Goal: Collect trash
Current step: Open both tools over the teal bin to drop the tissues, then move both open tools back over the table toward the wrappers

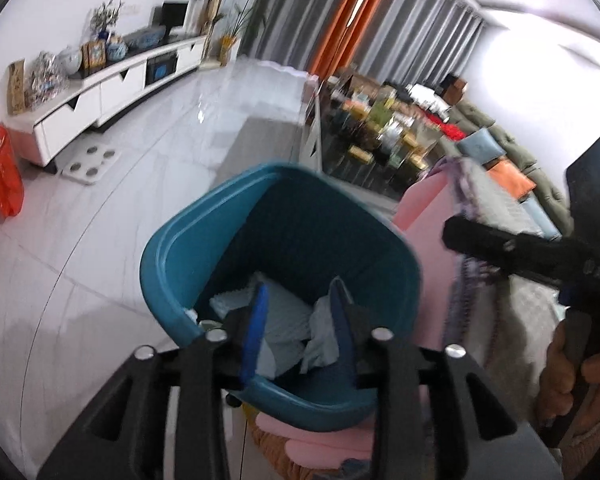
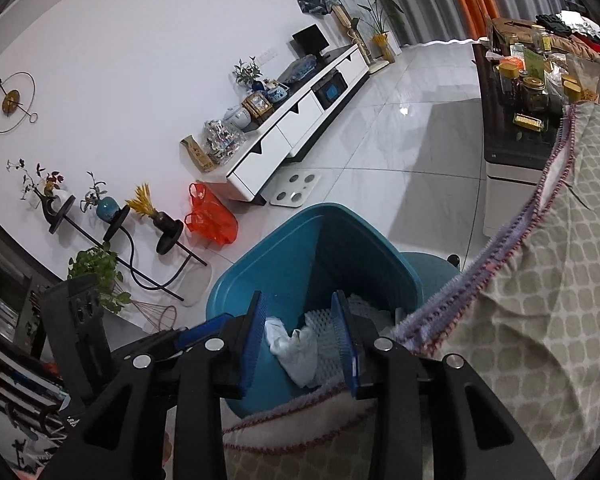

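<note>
1. White floor tiles (image 2: 380, 140) run back to a long white TV cabinet (image 2: 300, 120) in the upper middle of the right wrist view, with an orange plastic bag (image 2: 209, 220) on the floor at its near end.
2. Low in both frames sits a teal trash bin (image 1: 187, 256) holding crumpled white paper (image 2: 295, 350) and ribbed white packaging (image 1: 283, 312).
3. Left gripper (image 1: 297, 312) hovers over the bin's mouth, jaws moderately apart, gripping nothing.
4. Right gripper (image 2: 300, 336) does likewise beside a patterned blanket (image 2: 540, 280), jaws apart and empty.

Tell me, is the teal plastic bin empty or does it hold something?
Not empty: the teal plastic bin holds crumpled white paper.
</note>
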{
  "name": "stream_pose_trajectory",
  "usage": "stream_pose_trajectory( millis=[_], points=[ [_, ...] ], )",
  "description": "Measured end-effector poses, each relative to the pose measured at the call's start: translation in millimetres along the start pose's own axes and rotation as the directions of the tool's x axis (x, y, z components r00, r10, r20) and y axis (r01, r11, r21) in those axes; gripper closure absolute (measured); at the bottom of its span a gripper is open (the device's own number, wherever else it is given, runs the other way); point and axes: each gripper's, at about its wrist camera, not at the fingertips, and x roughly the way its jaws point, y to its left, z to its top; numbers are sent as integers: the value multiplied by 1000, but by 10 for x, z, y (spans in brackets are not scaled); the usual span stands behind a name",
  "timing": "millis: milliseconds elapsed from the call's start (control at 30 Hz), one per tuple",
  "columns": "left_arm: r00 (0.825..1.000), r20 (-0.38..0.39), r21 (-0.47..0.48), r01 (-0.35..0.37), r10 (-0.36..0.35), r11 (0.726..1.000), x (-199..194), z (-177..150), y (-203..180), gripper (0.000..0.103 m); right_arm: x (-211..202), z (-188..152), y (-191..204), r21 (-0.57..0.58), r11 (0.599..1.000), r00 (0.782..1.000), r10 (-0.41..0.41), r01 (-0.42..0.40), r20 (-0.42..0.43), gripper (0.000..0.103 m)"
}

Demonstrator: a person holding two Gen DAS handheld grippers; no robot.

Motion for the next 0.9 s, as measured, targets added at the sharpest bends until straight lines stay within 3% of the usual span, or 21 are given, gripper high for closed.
stream_pose_trajectory(
  millis=[233, 433, 500, 700, 900],
  points=[
    [988, 130, 134, 70, -87, 989, -413, -63, -461, 44, -558, -212, 91, -78, 997, 996, -9, 16, 90, 60],
    [964, 153, 281, 170, -218, 945, -610, -213, -1059, 29, -1296, -527, -29, -99, 990, 977, -83, 104, 198, 54],
    [952, 132, 323, 222, -276, 920, -617, -299, -1306, 24, -1534, -646, -113, -88, 986, 966, -121, 144, 231, 53],
    [917, 30, 429, 348, -398, 834, -508, -565, -2024, 24, -2261, -1115, -462, 22, 965, 917, -256, 263, 306, 50],
    [881, -98, 482, 449, -463, 752, -301, -837, -2652, 24, -2877, -1535, -811, 150, 918, 853, -396, 367, 338, 50]
  ],
)
